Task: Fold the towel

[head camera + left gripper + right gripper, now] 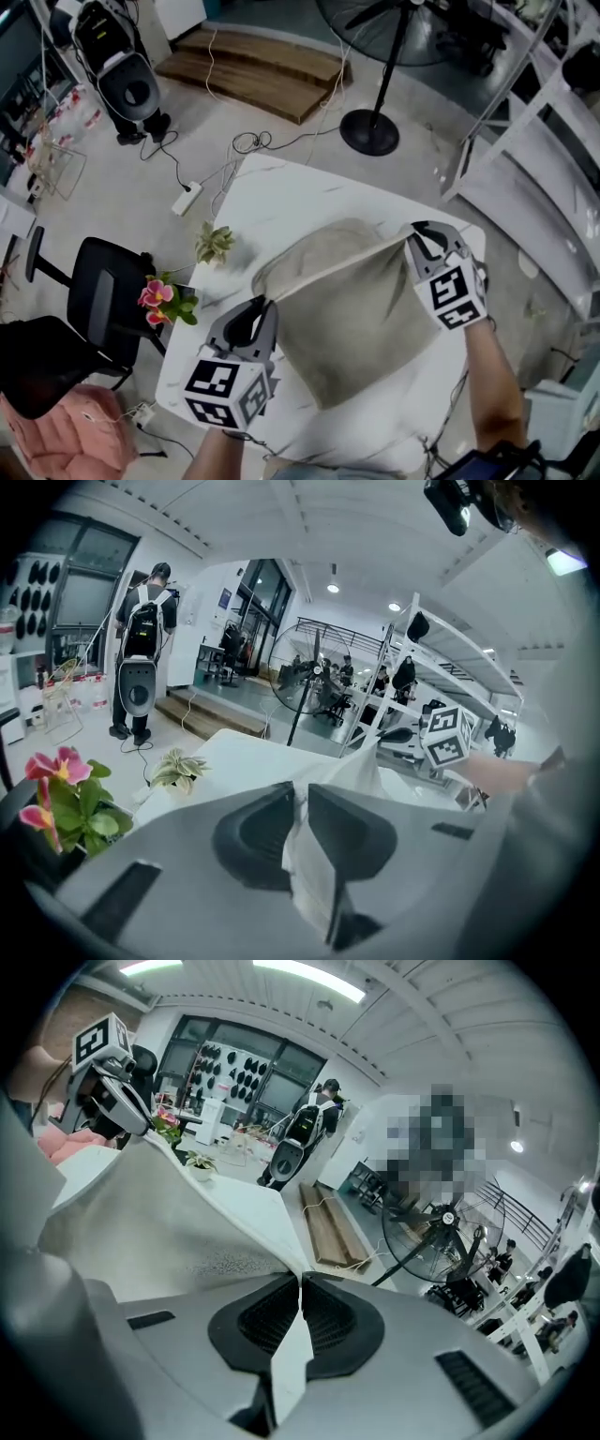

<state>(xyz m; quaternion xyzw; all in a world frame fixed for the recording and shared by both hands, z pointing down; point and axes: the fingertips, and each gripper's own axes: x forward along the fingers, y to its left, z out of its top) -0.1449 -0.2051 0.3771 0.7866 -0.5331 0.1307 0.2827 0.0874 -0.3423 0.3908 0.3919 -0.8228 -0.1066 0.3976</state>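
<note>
Right now I have a corner of the towel in each hand. The left tongs are nearly closed, with a bunched fold of cloth pinched between the pads. The right tongs are closed tighter on a thin edge that runs straight through the jaws. Between them the held edge is stretched into a taut line above the counter. The rest of the towel sags from that line and lies over the middle of the counter towards the near edge and the right corner. Some cloth also shows beyond the line, so I cannot tell exactly how the layers sit.

I judge this to be the carrying part of a fold. One edge is lifted and squared up but not yet laid onto the opposite one.

The next move calls for both hands to travel together, level with each other, so the edge does not slacken. I would then lower the two corners onto their partners and only afterwards let go. The small plant near the left edge is well apart from the cloth.
</note>
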